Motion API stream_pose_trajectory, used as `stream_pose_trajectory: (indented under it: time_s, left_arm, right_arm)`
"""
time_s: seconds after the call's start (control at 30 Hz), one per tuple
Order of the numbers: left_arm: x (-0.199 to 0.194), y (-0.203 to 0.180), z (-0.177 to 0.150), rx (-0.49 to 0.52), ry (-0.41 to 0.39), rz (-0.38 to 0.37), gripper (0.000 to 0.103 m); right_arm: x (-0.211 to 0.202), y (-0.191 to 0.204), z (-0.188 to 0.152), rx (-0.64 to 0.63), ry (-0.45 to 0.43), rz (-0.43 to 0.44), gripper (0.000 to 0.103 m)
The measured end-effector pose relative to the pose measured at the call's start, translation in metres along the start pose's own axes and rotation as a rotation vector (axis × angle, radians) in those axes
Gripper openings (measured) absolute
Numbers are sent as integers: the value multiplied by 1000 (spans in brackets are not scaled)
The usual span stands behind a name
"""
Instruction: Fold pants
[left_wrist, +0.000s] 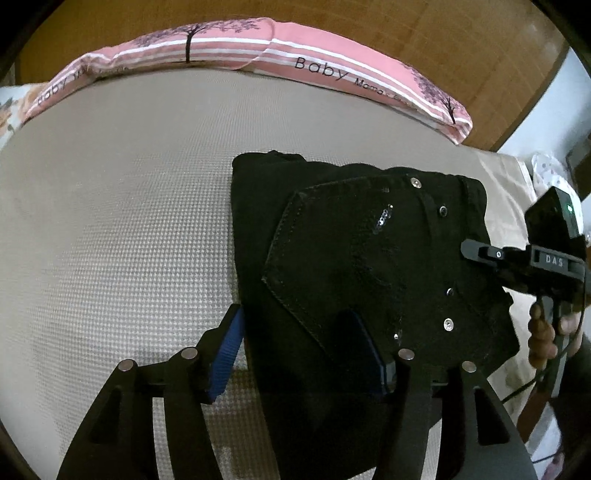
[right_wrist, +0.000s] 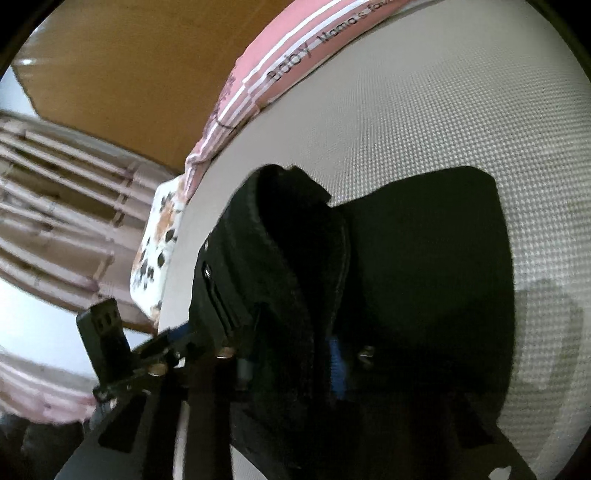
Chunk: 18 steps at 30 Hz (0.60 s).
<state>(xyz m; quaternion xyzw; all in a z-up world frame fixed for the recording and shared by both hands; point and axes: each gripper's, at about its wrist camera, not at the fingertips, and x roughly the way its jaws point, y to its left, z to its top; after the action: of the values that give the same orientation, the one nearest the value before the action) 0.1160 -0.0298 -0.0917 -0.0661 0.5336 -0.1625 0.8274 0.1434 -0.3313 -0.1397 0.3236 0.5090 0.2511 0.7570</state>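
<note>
The left gripper stands released, straddling the left edge of the folded black pants, which lie on the bed below the pink pillow. The right gripper pinches their waistband.

The left wrist camera is sitting just behind the left gripper and looking forward and down along its fingers, across the bed toward the pink pillows lining the far edge. It is hanging close over the folded black pants, which are filling the lower right of its view.

The right wrist camera is riding behind the right gripper, rolled steeply sideways, so the bed is tilting up to the right. It is pressing very near the pants.

Both views are sharing the pants, the bed surface and the pillows. Each is also catching the other tool: the right gripper at the left view's right edge.
</note>
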Motion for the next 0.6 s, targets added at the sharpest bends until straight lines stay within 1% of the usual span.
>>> stream_pose_trajectory:
  time_s: [0.07, 0.17, 0.27, 0.37, 0.47, 0.53, 0.6]
  left_arm:
    - [-6, 4, 2, -12, -23, 11, 60]
    - [-20, 12, 5, -43, -88, 33, 60]
    - [-29, 22, 9, -88, -111, 30, 60]
    - [-37, 25, 13, -98, -129, 23, 60]
    - [-40, 20, 13, -69, -136, 18, 60]
    - [-39, 15, 14, -54, -137, 8, 60]
    - [-38, 8, 14, -35, -136, -3, 60]
  right_arm:
    - [-9, 10, -2, -3, -26, -18, 14]
    - [-26, 34, -4, -12, -74, -34, 12]
    - [-42, 62, -4, -50, -108, -69, 11]
    - [-60, 73, -3, -72, -139, -85, 11]
    - [-78, 68, -4, -53, -176, -117, 11]
    - [-91, 53, -7, -14, -198, -160, 11]
    - [-96, 35, -11, 19, -202, -214, 11]
